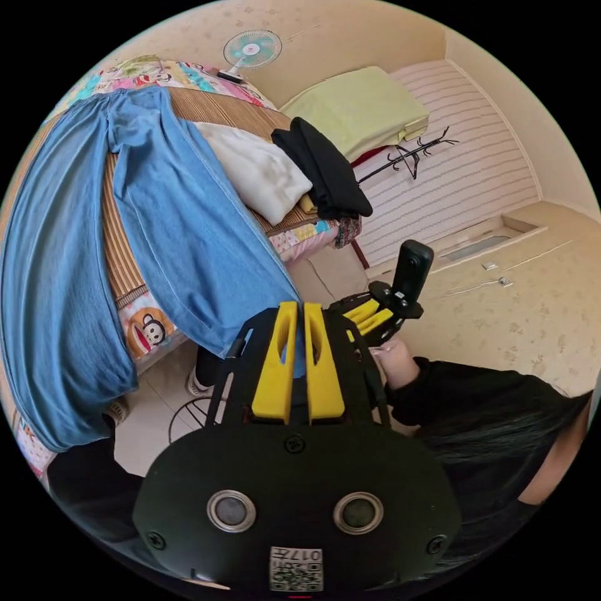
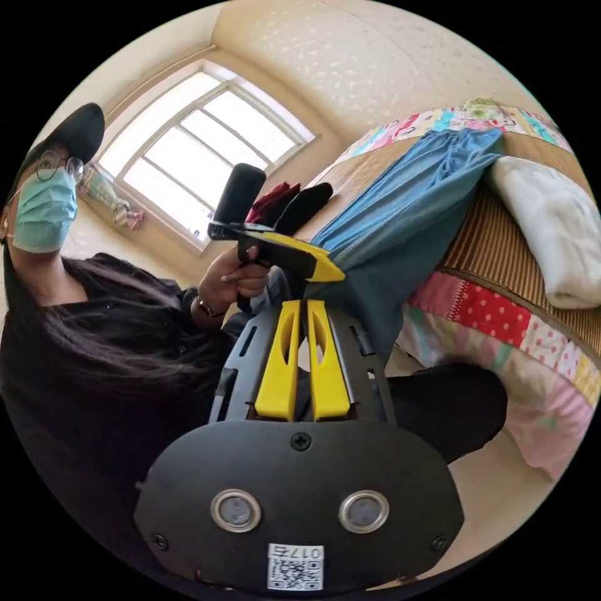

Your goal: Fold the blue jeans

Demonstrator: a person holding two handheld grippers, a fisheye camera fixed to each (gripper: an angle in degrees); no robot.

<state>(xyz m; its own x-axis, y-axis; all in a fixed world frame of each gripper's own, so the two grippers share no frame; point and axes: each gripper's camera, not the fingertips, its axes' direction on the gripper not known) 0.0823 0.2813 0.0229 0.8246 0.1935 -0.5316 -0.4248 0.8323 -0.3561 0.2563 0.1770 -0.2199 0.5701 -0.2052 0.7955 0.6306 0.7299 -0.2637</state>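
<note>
Left gripper (image 1: 299,313): your yellow jaws stand close together, and blue cloth shows between the tips, so it reads as clamped on a hem of the jeans (image 1: 188,231). In the right gripper view the same tool (image 2: 325,270) appears at 12 o'clock above your own jaws, pinching the corner of a leg.

Right gripper (image 2: 299,310): jaws nearly closed, a thin gap between them; dark cloth lies just past the tips, but you cannot tell whether they bite it. In the left gripper view it (image 1: 369,316) sits at 2 o'clock from the left jaws, held by a hand (image 1: 394,363).

Jeans: spread lengthwise on the bed (image 1: 125,269). Two legs run from the waist at 11 o'clock down toward you, splayed apart with the woven mat (image 1: 119,238) showing between them. Both leg ends hang off the bed's edge. One end is drawn up toward the grippers.

Progress: early, by judgement. No fold shows; the legs are not yet laid together. Left for you: bring one leg over the other, then fold the length toward the waist.

Beside the jeans, toward 2 o'clock: white folded cloth (image 1: 256,169), touching or just beside the nearer leg. Next to it, black folded cloth (image 1: 325,169).

Further out: fan (image 1: 250,50) at 12 o'clock; coat rack (image 1: 407,153) at 2 o'clock; window (image 2: 194,150) behind you.
</note>
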